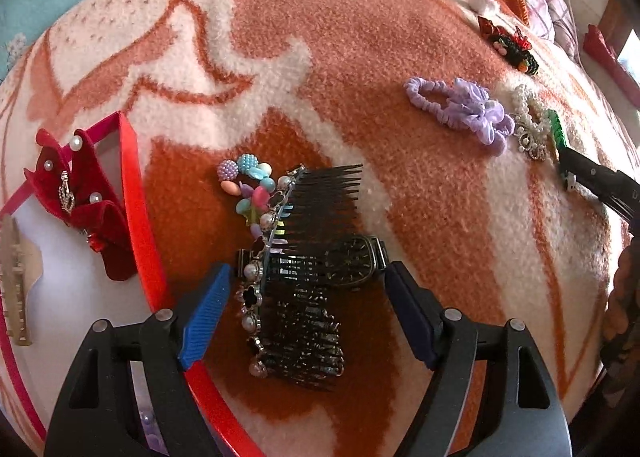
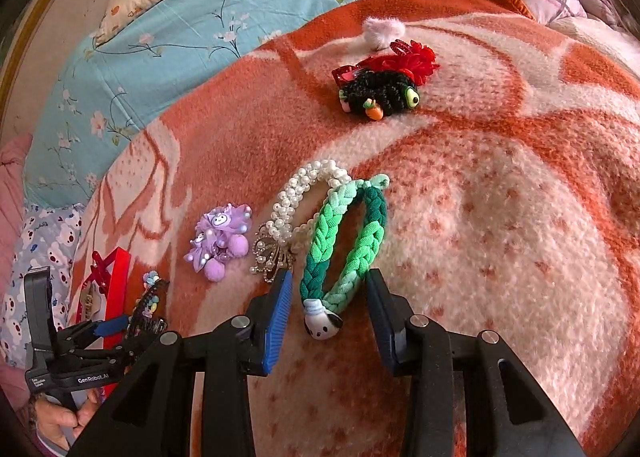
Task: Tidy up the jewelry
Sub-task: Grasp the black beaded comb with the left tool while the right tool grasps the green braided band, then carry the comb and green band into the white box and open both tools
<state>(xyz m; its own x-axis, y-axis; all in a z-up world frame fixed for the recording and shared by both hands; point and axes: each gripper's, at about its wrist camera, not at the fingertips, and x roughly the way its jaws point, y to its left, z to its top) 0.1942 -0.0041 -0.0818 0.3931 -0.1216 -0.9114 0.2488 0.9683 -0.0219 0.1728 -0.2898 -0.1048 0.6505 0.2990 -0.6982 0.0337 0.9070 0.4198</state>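
- Green braided hair tie [image 2: 344, 241]: lies flat on the orange-and-cream blanket [image 2: 500, 217], its white dog-face charm [image 2: 322, 323] at the end nearest me. My right gripper [image 2: 328, 317] brackets that end, fingers spread, one pad on each side. I cannot tell whether the pads touch it; nothing is pinched.
- Pearl bracelet [image 2: 304, 193]: just left of the green tie, touching or overlapping it along the braid, with a rhinestone pearl clip [image 2: 270, 257] at its near end.
- Purple character scrunchie [image 2: 220, 243]: further left of the tie, apart from the pearls.
- Black fuzzy tie with carrot charm [image 2: 380, 95] and red flower clip [image 2: 408, 61]: well beyond the green tie; a pale pompom [image 2: 384, 29] lies behind them.
- Black pearl-edged hair comb [image 1: 296, 269]: far left of the tie. My left gripper [image 1: 308, 297] straddles it with fingers wide apart, holding nothing. A bronze wristwatch [image 1: 352, 261] lies under the comb and a pastel bead bracelet [image 1: 250, 185] sits at its far end.
- Red-rimmed tray [image 1: 136, 193]: left of the comb, holding a red velvet bow clip [image 1: 80, 193] and a beige clip [image 1: 16, 285].
- Step in hand, as I judge it: collecting loose pieces into the tray, with both grippers poised over a pick.
- Next move calls for: closing my right fingers on the braid alone, clear of the pearls, then lifting it straight up.
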